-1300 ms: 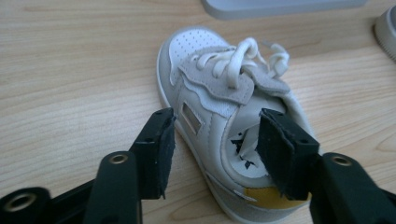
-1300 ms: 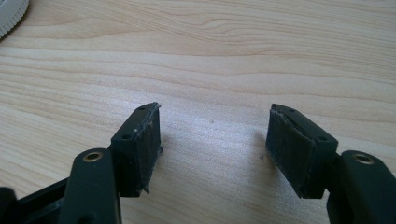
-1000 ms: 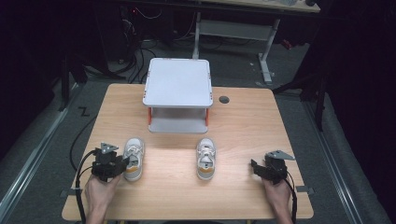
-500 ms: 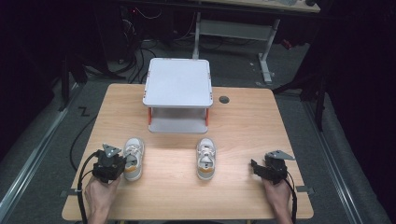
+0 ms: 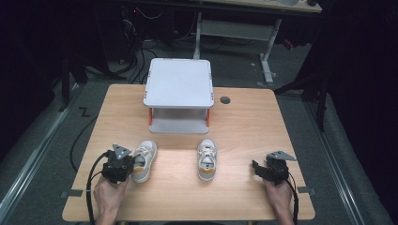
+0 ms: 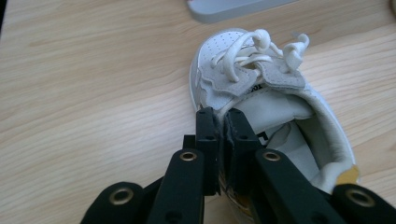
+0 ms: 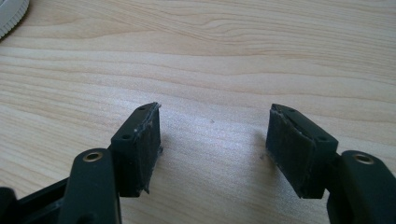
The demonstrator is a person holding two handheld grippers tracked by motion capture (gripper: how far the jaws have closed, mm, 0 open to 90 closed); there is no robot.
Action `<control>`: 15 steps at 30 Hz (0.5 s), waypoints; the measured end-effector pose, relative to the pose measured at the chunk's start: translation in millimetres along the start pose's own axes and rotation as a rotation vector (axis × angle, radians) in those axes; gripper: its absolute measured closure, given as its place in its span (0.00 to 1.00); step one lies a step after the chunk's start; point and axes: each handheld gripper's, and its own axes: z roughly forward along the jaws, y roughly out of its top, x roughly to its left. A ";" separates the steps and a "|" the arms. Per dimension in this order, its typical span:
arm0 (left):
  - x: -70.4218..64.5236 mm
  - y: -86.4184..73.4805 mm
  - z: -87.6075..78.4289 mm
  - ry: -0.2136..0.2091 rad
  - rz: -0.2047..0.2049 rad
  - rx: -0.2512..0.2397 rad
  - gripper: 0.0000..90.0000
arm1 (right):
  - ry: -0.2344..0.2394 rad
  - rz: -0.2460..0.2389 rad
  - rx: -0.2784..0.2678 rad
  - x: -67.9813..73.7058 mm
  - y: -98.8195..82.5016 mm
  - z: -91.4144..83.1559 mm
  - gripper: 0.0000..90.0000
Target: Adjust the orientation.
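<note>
Left gripper view: the left gripper (image 6: 223,122) pinches the side collar of a small white lace-up shoe with a tan sole (image 6: 261,107).

The shoe lies on the light wooden table (image 5: 244,117) near its front left, long axis running front to back, toe toward the white two-tier plastic rack (image 5: 179,84). Its heel is cut off by the jaws, which have just been closing. The right gripper (image 7: 212,140) rests spread, holding nothing, well apart from the second matching white shoe (image 5: 207,158).

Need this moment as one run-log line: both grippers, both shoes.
left gripper: just closed, pinching left shoe collar | right gripper: open, over bare table | right shoe: untouched, before shelf
</note>
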 end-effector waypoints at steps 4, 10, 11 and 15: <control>-13.1 11.1 3.9 -0.017 0.011 -0.006 0.95 | 0.000 0.000 0.000 0.0 0.0 0.0 0.40; -43.6 32.1 13.4 -0.046 0.039 -0.017 0.95 | 0.000 0.000 0.000 0.0 0.0 0.0 0.40; -49.9 35.7 15.7 -0.050 0.050 -0.013 0.95 | 0.000 0.000 0.000 0.0 0.0 0.0 0.40; -69.1 44.2 23.1 -0.055 0.088 -0.005 0.95 | 0.000 0.000 0.000 0.0 -0.1 -0.1 0.40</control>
